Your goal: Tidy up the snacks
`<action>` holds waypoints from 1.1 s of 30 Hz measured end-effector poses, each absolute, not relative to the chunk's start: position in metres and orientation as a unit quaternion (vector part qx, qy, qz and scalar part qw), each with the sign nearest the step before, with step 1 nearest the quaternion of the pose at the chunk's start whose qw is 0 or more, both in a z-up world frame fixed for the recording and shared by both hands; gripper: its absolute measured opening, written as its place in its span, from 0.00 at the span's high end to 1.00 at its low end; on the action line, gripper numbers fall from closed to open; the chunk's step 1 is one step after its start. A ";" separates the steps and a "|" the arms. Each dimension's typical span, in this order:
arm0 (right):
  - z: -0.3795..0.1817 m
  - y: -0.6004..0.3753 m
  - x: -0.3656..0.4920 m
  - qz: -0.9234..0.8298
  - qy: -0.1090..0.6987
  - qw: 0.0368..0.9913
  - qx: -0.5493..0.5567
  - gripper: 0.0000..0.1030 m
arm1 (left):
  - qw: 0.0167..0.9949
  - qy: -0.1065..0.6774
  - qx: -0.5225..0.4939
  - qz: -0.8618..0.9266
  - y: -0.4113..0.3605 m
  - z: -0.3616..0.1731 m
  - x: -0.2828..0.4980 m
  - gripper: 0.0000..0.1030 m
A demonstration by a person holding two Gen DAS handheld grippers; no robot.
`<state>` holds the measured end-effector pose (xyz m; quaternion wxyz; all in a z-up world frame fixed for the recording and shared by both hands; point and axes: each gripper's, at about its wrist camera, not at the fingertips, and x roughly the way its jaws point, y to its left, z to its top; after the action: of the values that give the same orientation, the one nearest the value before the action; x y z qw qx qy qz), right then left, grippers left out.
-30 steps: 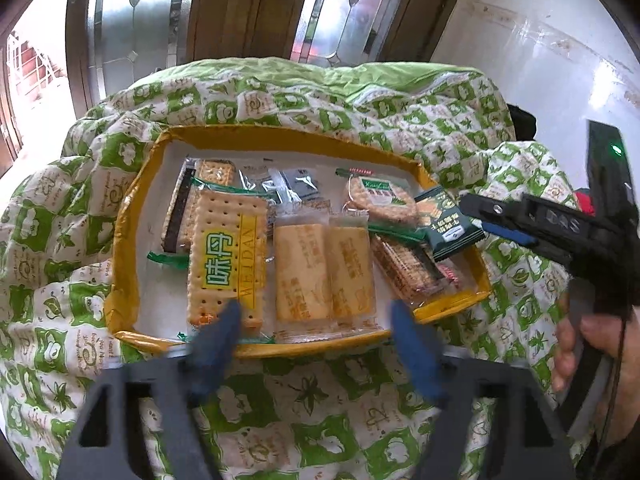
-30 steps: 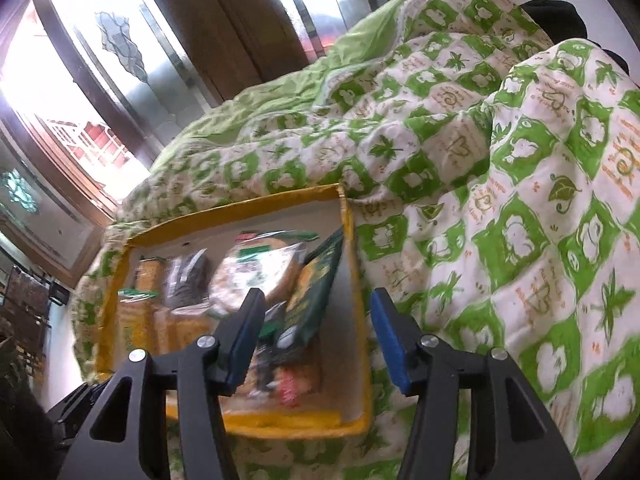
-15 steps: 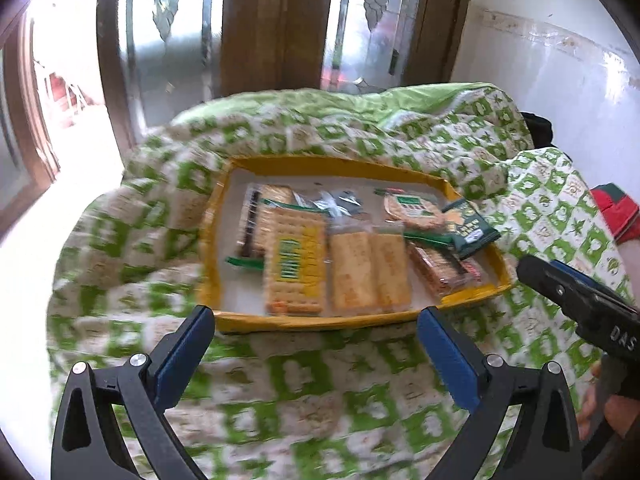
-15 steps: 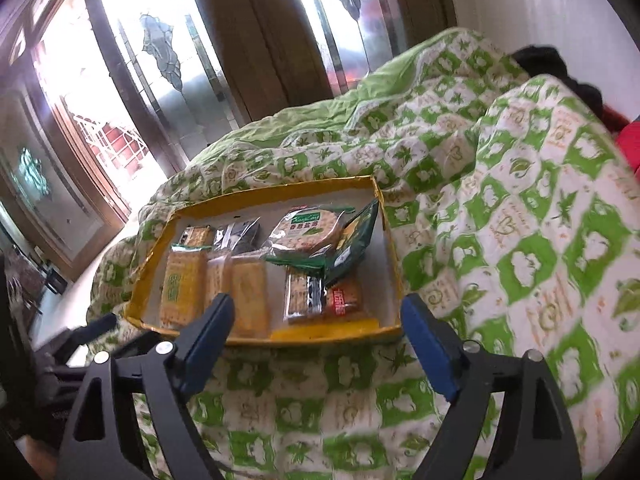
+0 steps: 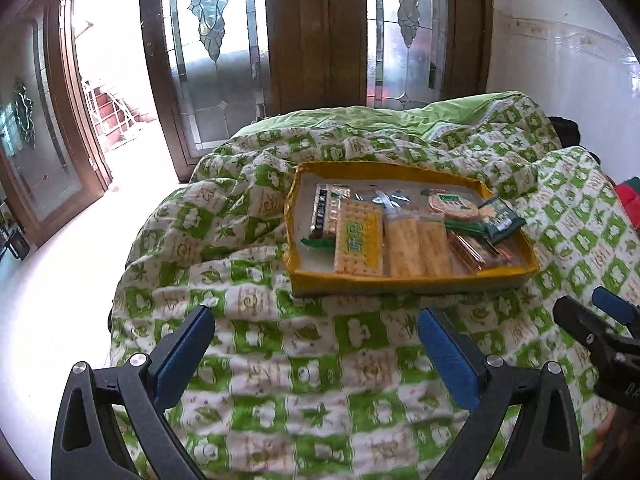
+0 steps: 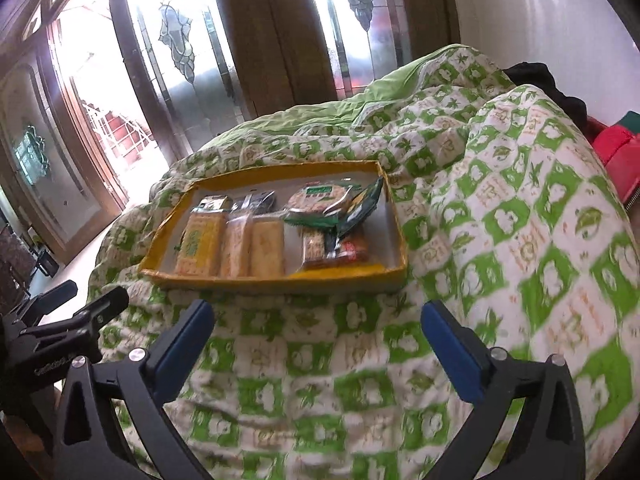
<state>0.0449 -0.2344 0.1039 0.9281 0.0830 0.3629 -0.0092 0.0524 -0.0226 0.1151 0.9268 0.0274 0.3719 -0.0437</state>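
Left wrist view: the tray (image 5: 412,280) of snacks (image 5: 400,236) is seen on the quilt (image 5: 280,344), well ahead of the left gripper (image 5: 316,344), whose fingers are spread and empty. The right gripper (image 6: 316,340) is likewise released. Sorting appears finished; little beyond withdrawal seems called for.

red item (image 5: 628,204): cut off by right edge, identity unclear | dark packet (image 6: 362,206): leans over red-wrapped snack (image 6: 352,250), hiding part of it | silver packets (image 5: 382,200): print too small to read | quilt (image 6: 560,320): pattern blurred toward right edge
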 end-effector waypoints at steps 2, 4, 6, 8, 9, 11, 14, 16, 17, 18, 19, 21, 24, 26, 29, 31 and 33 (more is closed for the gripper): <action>0.103 -0.231 0.036 -0.016 0.363 0.928 0.078 0.00 | 0.928 0.370 0.033 -0.045 -0.023 0.116 0.045 0.01; 0.102 -0.228 0.028 -0.024 0.368 0.926 0.076 0.00 | 0.929 0.365 0.043 -0.040 -0.023 0.117 0.037 0.01; 0.103 -0.227 0.022 -0.028 0.368 0.926 0.078 0.00 | 0.930 0.362 0.048 -0.038 -0.022 0.119 0.028 0.01; 0.105 -0.224 0.017 -0.031 0.364 0.928 0.078 0.00 | 0.929 0.365 0.044 -0.045 -0.021 0.119 0.024 0.01; 0.106 -0.223 0.015 -0.032 0.363 0.928 0.076 0.00 | 0.928 0.367 0.042 -0.047 -0.019 0.119 0.022 0.01; 0.108 -0.218 0.011 -0.033 0.362 0.929 0.072 0.00 | 0.928 0.368 0.042 -0.045 -0.017 0.119 0.017 0.01; 0.112 -0.213 0.002 -0.038 0.354 0.932 0.072 0.00 | 0.925 0.375 0.046 -0.047 -0.017 0.115 0.010 0.01; 0.117 -0.210 -0.004 -0.041 0.346 0.935 0.071 0.00 | 0.923 0.378 0.048 -0.047 -0.017 0.113 0.007 0.01; 0.118 -0.209 -0.006 -0.041 0.344 0.935 0.071 0.00 | 0.922 0.381 0.047 -0.049 -0.017 0.113 0.006 0.01; 0.120 -0.208 -0.007 -0.040 0.342 0.936 0.071 0.00 | 0.921 0.382 0.045 -0.051 -0.017 0.113 0.004 0.01; 0.122 -0.207 -0.008 -0.040 0.342 0.936 0.070 0.00 | 0.921 0.384 0.045 -0.051 -0.017 0.113 0.003 0.01; 0.124 -0.206 -0.010 -0.040 0.341 0.936 0.072 0.00 | 0.921 0.382 0.051 -0.054 -0.019 0.115 -0.001 0.01; 0.125 -0.207 -0.013 -0.041 0.341 0.936 0.074 0.00 | 0.923 0.377 0.063 -0.053 -0.024 0.121 -0.004 0.01; 0.128 -0.208 -0.014 -0.043 0.340 0.936 0.076 0.00 | 0.923 0.374 0.066 -0.054 -0.026 0.125 -0.004 0.01; 0.132 -0.210 -0.015 -0.046 0.337 0.937 0.081 0.00 | 0.924 0.373 0.064 -0.058 -0.028 0.133 -0.001 0.01; 0.135 -0.211 -0.015 -0.046 0.334 0.938 0.084 0.00 | 0.925 0.371 0.062 -0.062 -0.029 0.138 -0.001 0.01; 0.137 -0.210 -0.015 -0.046 0.334 0.938 0.082 0.00 | 0.925 0.370 0.062 -0.066 -0.031 0.141 0.000 0.01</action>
<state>-0.0154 -0.2104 0.1368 0.9380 0.0818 0.3337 -0.0456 0.0002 -0.0313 0.1414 0.9246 0.0621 0.3700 -0.0657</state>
